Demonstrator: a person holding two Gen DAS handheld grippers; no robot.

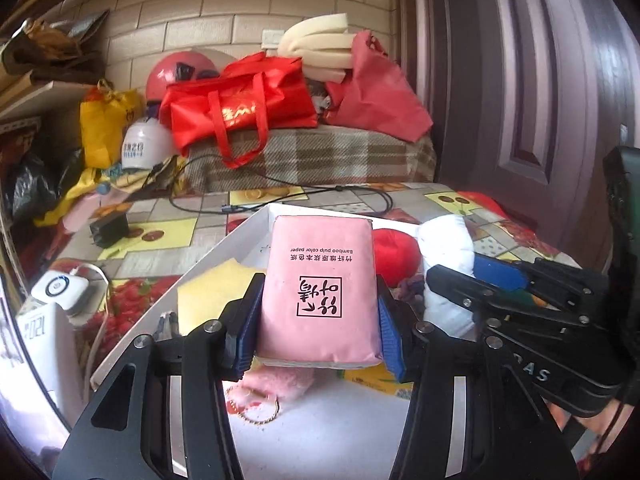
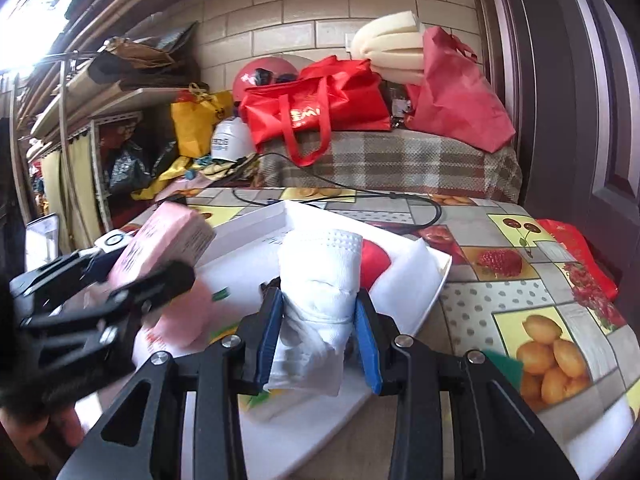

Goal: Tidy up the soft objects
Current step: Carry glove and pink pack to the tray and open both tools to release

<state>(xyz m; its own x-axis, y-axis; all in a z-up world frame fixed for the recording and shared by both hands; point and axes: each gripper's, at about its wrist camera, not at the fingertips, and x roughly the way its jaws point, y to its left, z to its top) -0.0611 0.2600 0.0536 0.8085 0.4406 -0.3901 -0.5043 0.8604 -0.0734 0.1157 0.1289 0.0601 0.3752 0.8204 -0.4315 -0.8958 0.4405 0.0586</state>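
Note:
My left gripper (image 1: pixel 318 320) is shut on a pink tissue pack (image 1: pixel 320 280) with black print, held above the white tray (image 1: pixel 224 240). The same pack (image 2: pixel 160 244) and left gripper (image 2: pixel 132 280) show at the left of the right wrist view. My right gripper (image 2: pixel 320 332) is shut on a rolled white cloth (image 2: pixel 320 280), also over the tray (image 2: pixel 432 288). In the left wrist view the right gripper (image 1: pixel 480 280) appears at the right, with the white cloth (image 1: pixel 444 240) in it. In the tray lie a yellow sponge (image 1: pixel 208 296), a fluffy pink item (image 1: pixel 276 384) and a red soft ball (image 1: pixel 394 252).
The table has a fruit-print cloth (image 2: pixel 540 280). Behind stand a plaid-covered block (image 1: pixel 320 152) with red bags (image 1: pixel 240 108) and foam pads (image 1: pixel 316 48). A black cable (image 1: pixel 280 196) crosses behind the tray. White devices (image 1: pixel 60 288) sit left; a dark door (image 1: pixel 520 80) right.

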